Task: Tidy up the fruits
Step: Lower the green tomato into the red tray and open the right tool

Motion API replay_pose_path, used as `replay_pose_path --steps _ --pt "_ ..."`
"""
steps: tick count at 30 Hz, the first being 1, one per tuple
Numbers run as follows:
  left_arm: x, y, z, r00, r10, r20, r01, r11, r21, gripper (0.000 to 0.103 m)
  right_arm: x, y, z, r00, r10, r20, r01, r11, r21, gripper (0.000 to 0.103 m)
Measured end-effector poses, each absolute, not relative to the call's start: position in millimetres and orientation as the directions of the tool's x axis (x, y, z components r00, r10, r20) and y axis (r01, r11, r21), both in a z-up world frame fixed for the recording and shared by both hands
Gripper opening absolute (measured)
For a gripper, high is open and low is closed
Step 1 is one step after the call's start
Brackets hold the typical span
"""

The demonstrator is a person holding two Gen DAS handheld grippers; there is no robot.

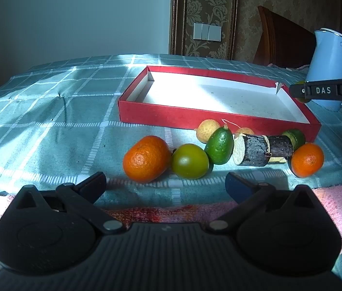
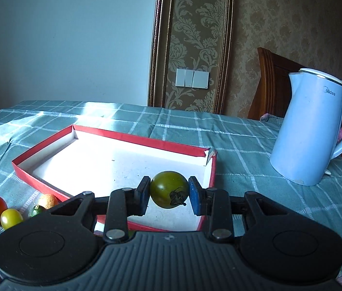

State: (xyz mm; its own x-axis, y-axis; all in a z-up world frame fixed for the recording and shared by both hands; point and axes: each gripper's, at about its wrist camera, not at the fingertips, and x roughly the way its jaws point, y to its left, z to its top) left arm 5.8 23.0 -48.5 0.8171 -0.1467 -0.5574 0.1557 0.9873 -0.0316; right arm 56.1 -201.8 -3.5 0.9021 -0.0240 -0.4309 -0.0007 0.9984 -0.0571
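Note:
A red box (image 1: 219, 118) with a white inside lies on the checked cloth; it also shows in the right wrist view (image 2: 49, 189). My right gripper (image 2: 169, 191) is shut on a green tomato (image 2: 168, 189) and holds it above the box's right part. My left gripper (image 1: 166, 181) is open and empty, just before a row of fruit: an orange (image 1: 145, 158), a green tomato (image 1: 189, 161), a green oval fruit (image 1: 220, 149), two sugarcane pieces (image 1: 255, 149), a second orange (image 1: 307, 160) and pale round fruits (image 1: 207, 129).
A light blue kettle (image 2: 311, 131) stands right of the box. A wooden chair (image 2: 275, 84) is behind the table. A pink towel (image 1: 340, 203) lies at the near table edge. The right gripper's side (image 1: 326, 91) shows at the right in the left wrist view.

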Motion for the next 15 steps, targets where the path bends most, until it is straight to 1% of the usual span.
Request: replay_pose_path --steps 7,15 --pt "6.1 23.8 -48.7 0.815 -0.163 -0.556 0.166 0.985 -0.044 0.103 102.4 -193.5 -23.2 0.855 -0.007 -0.519 -0.021 0.999 -0.048 0.033" --pt "4.7 20.7 -48.2 0.818 -0.165 -0.551 0.176 0.984 -0.033 0.103 123.3 -187.4 -35.1 0.824 -0.014 -0.567 -0.021 0.998 -0.056 0.033"
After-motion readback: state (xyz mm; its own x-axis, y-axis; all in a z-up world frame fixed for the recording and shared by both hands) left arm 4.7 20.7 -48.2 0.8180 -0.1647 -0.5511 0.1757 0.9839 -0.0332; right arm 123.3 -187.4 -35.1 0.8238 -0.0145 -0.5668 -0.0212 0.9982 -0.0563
